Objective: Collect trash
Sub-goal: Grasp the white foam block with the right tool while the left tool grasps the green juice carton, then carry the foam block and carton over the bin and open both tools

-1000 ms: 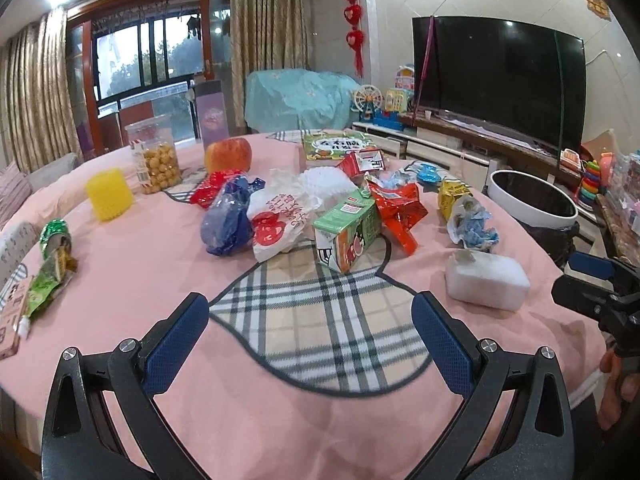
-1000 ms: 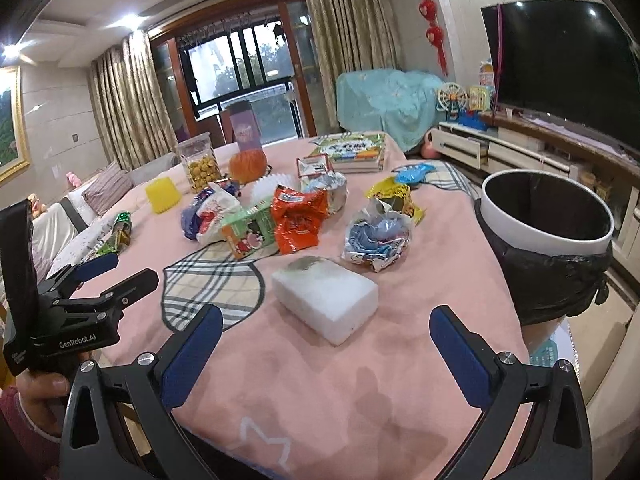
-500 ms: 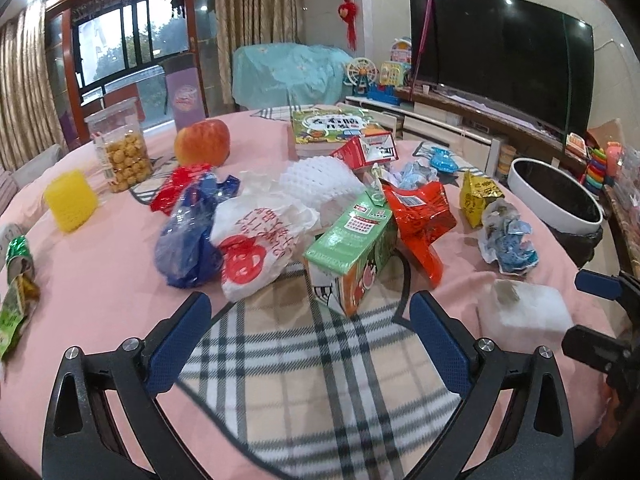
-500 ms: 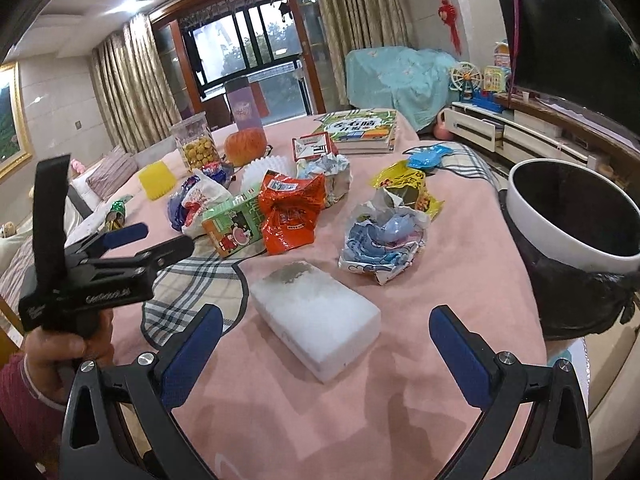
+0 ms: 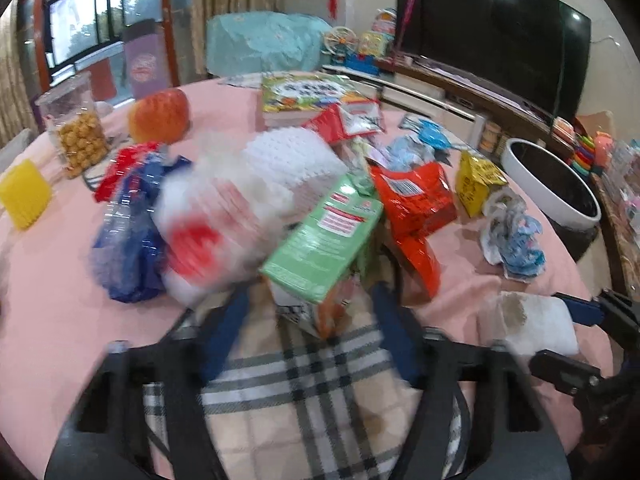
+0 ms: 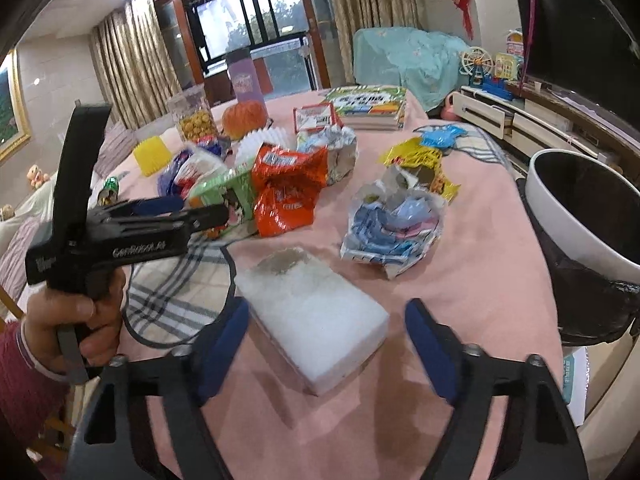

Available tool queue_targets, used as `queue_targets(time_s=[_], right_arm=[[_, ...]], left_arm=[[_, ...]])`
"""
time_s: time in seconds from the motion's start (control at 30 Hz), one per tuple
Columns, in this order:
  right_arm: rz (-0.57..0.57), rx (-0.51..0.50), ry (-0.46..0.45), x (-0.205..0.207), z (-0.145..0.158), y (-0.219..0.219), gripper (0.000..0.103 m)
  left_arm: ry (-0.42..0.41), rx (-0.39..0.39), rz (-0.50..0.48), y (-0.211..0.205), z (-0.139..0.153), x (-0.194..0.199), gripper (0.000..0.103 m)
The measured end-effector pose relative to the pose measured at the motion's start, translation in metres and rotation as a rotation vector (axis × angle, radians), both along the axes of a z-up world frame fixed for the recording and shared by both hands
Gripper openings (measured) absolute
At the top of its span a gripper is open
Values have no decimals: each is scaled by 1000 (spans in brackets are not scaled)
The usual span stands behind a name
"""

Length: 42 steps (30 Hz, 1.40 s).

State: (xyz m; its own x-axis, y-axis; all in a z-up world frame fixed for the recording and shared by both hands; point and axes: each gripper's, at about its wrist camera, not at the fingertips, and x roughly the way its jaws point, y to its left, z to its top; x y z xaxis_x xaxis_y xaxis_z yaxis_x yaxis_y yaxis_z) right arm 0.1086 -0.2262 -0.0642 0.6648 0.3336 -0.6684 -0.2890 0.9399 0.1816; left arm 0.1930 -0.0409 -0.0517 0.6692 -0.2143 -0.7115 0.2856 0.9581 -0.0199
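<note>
A green milk carton (image 5: 324, 236) lies on the pink tablecloth among wrappers. My left gripper (image 5: 312, 316) is open, its blue pads on either side of the carton's near end; it also shows in the right wrist view (image 6: 188, 210). A white foam block (image 6: 316, 312) with a dirty patch lies nearer the table edge. My right gripper (image 6: 326, 344) is open and straddles the block without clamping it. A white trash bin (image 6: 588, 216) with a black liner stands off the table to the right.
An orange snack bag (image 5: 412, 204), a crumpled blue and white wrapper (image 6: 394, 224), a yellow wrapper (image 6: 420, 160), a white plastic bag (image 5: 216, 220) and a blue bag (image 5: 128, 248) lie around the carton. A snack jar (image 5: 76, 128), an orange fruit (image 5: 160, 114) and books (image 5: 312, 96) sit further back.
Both grippers moved forward. The left one reached the green carton and its jaws narrowed around it. The right one closed in on the foam block and its jaws narrowed too.
</note>
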Motion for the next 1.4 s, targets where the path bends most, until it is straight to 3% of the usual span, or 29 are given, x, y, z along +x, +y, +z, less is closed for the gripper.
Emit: queue_targets(time_s=[0.03,0.23,0.57,1.03,1.4], right_arm=[[6,-1,6,-1,-2,1,66],[-4,14,-11,-13,2,-1,62],[-42,69,-37,-34,13,-17,62],[-159,116,-61,-48,26,-65,62],[-203,141,-53,-47,24,-86,62]], left_arm=[[4,0,-7,-1,-1,-1,34],[-53,-18,-23,0,6,-24,32],[-83,-73,8,11,12,-74,31],[-150,-105,-135,-41,41,-97,29],[-77,-34,-134,-57,25,-89,31]])
